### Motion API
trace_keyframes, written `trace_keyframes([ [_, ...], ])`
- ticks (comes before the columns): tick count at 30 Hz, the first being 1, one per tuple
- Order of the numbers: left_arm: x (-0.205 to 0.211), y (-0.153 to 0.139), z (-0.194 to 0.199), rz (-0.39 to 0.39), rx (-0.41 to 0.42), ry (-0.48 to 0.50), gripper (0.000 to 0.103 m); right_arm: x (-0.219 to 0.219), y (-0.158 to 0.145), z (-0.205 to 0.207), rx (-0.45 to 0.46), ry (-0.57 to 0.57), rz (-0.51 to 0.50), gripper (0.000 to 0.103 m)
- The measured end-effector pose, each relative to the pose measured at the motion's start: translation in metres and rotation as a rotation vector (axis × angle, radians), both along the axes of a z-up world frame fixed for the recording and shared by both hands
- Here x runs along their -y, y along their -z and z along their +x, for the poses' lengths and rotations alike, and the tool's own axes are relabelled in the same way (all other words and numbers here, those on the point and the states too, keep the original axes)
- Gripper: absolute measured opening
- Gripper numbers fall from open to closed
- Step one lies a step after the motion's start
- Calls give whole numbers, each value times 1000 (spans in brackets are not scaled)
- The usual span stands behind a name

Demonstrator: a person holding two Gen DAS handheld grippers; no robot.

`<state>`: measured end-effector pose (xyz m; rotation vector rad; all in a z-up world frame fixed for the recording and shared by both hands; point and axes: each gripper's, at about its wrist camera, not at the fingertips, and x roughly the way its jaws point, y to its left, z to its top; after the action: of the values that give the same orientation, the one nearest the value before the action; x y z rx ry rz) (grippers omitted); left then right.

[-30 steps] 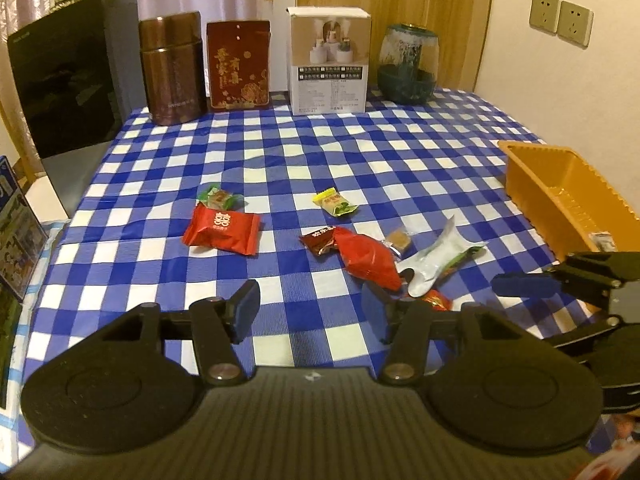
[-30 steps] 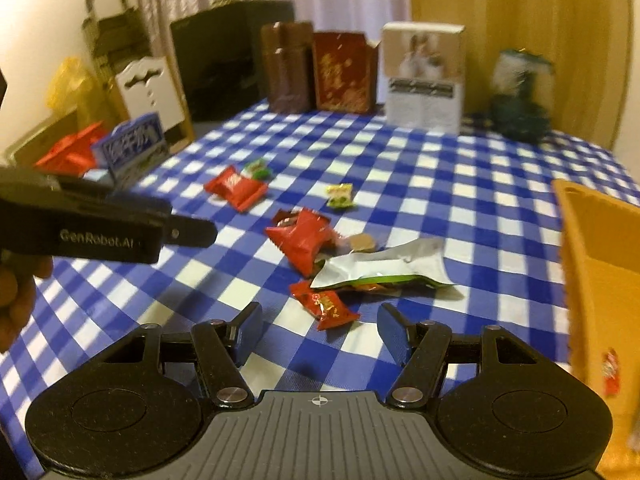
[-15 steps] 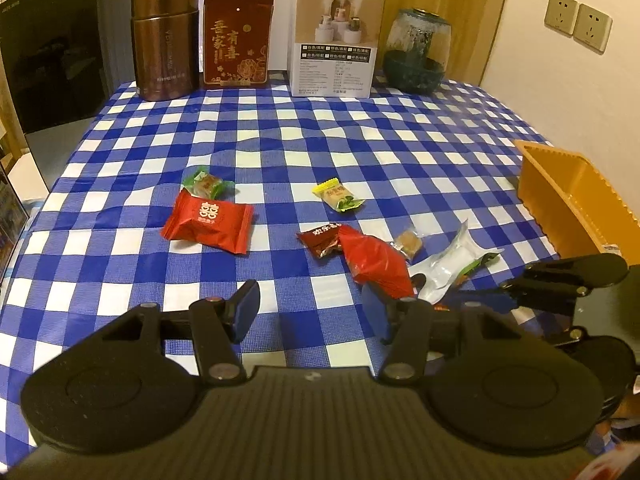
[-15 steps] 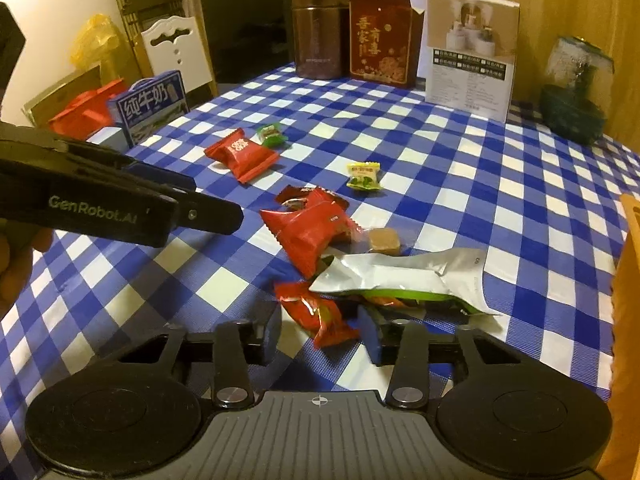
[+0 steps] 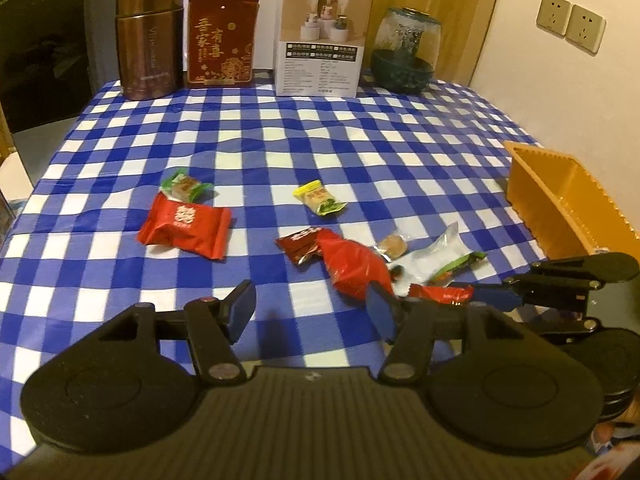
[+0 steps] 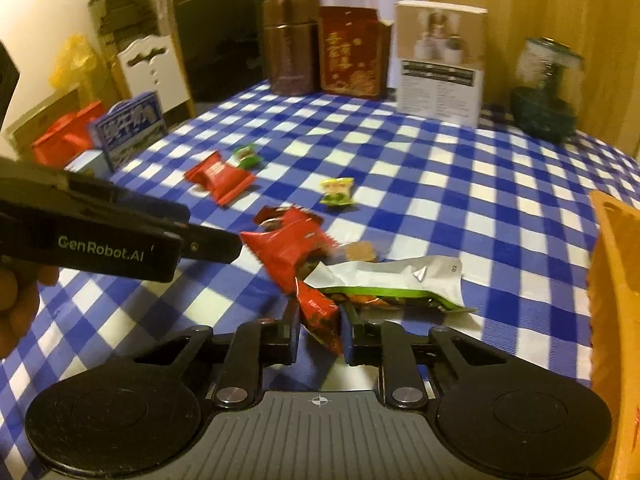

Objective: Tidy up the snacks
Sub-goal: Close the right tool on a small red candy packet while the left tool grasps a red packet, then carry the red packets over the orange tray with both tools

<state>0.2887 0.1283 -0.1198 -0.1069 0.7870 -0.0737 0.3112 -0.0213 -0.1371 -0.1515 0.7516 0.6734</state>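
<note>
A small red snack packet (image 6: 320, 316), crinkled and glossy, is seen near the table's (image 5: 360, 136) front edge beside a silver-and-green wrapper (image 6: 392, 280). Compared with a second earlier, the right gripper (image 6: 320, 334) has just been closing and is now clamped on that packet. The left gripper (image 5: 312, 308) is held partly open, having just widened, with nothing between its fingers.

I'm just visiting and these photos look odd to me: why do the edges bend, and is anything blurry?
Both views are fisheye, so corners go dark and straight lines bow, like the orange tray edge in the right wrist view. That view is also smeared: the red snack packet and white box look soft. The left wrist view is sharper, with warm dim light and soft shadows on the checked tablecloth.
</note>
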Motion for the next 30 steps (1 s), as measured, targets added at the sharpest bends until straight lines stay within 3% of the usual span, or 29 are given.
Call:
trace_keyframes([
  [8,11,10,20,-41,0,19,56,20,-6,12,-24,122,59,21],
  [14,14,22,36,-82,-21,-5,51,24,-7,14,-37,148,67,21],
  [17,18,27,41,-57,-30,-12,49,24,-8,15,-40,153,74,21],
  [21,22,30,42,-31,-42,-10,31,23,-8,14,-42,154,74,21],
  [25,23,30,39,3,-50,-3,25,25,-9,13,-44,170,78,21],
  [30,19,23,24,-12,-55,-24,23,30,-15,9,-33,185,90,21],
])
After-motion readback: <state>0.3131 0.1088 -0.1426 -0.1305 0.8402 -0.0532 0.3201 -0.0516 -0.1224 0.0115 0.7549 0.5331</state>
